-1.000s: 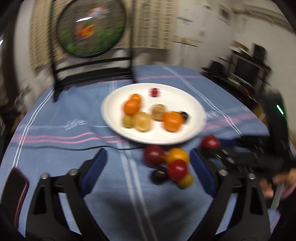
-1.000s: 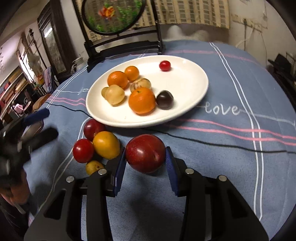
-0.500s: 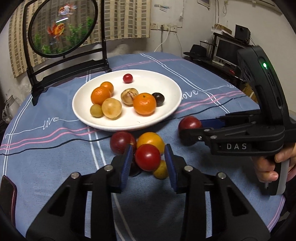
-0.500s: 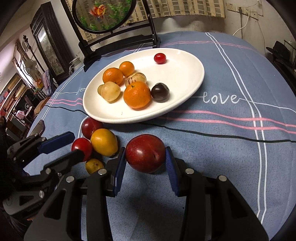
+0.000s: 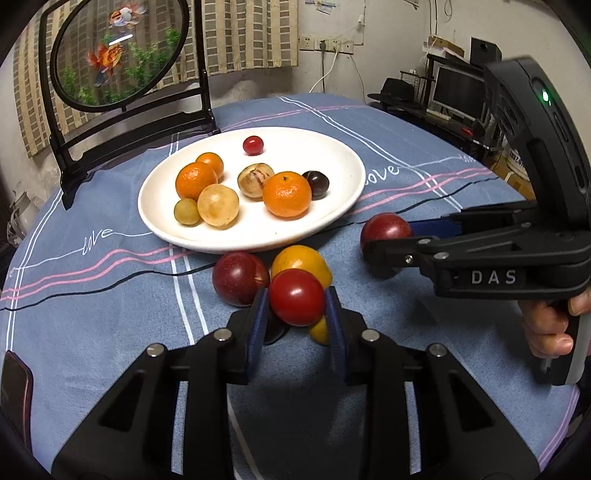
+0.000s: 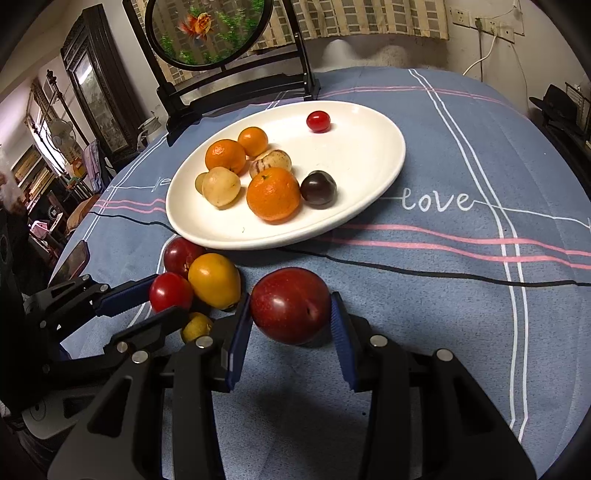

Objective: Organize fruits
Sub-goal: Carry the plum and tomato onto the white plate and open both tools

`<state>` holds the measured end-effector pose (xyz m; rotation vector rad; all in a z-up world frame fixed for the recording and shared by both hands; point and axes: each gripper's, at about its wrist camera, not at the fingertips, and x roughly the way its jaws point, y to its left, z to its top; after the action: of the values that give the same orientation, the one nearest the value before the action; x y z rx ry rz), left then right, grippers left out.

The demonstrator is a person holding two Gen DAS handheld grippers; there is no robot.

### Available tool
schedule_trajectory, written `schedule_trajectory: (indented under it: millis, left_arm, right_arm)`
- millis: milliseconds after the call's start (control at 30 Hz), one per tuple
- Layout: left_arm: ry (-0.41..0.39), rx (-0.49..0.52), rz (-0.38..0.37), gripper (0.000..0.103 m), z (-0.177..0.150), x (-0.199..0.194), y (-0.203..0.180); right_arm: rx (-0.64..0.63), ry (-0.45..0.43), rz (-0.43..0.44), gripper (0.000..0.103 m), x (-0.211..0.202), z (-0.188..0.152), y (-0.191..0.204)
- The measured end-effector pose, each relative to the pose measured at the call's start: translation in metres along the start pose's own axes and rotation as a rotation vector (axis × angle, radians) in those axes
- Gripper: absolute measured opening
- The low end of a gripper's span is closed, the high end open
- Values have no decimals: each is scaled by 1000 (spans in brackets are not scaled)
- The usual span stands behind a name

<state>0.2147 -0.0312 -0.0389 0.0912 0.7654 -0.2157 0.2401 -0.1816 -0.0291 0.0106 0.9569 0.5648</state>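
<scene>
A white plate [image 5: 343, 206] [image 6: 373, 199] on the blue tablecloth holds several fruits: oranges, pale round fruits, a dark plum and a cherry tomato. My left gripper [image 5: 297, 301] is shut on a red tomato [image 5: 297, 297] [image 6: 170, 291], held just above the cloth. My right gripper [image 6: 291, 310] is shut on a dark red plum [image 6: 290, 304] [image 5: 384, 230] near the plate's front edge. On the cloth beside them lie another red plum [image 5: 238, 277], a yellow-orange fruit [image 5: 301, 260] [image 6: 214, 278] and a small yellow fruit [image 6: 195, 326].
A round goldfish screen on a black stand [image 5: 122, 55] [image 6: 207, 33] stands behind the plate. A black cable [image 6: 424, 273] crosses the cloth in front of the plate. A phone [image 5: 14, 387] lies at the left table edge.
My left gripper has moved in and shut on the red tomato, lifting it slightly. The right gripper keeps holding the plum and has shifted little.
</scene>
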Motion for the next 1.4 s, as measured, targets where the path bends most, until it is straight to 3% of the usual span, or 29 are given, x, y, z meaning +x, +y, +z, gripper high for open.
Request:
schedule_trajectory:
  millis: [300,467,633,833,1133,1167,1200,1233,1400]
  left_arm:
    - [-48,-51,-41,31,5,-14,9]
    - [-114,-109,-63,31,18,-27,25]
    - [-135,-171,-38,31,48,-14,47]
    - [-113,-241,51,31,76,23,74]
    - [-50,-336,65,33,85,51,99]
    - [-43,-341,54,47,84,50,99]
    - [-46,-344,55,75,83,47,99]
    - [-63,-349,68,84,83,42,99]
    - [-130,-357,61,96,77,7,96]
  right_arm:
    - [-10,-19,12,42,-6,0,2]
    - [-23,-122,44,42,-21,6,4]
    - [26,-208,34,42,-15,25,-5]
    - [115,-249,-38,42,16,60,-28]
    - [163,-222,-36,43,47,83,-44]
    - [156,-217,-37,44,47,82,-43]
    - [146,-209,-33,53,46,82,-41]
    - [138,-209,-22,61,42,80,-38]
    - [96,-244,-17,61,18,70,-25]
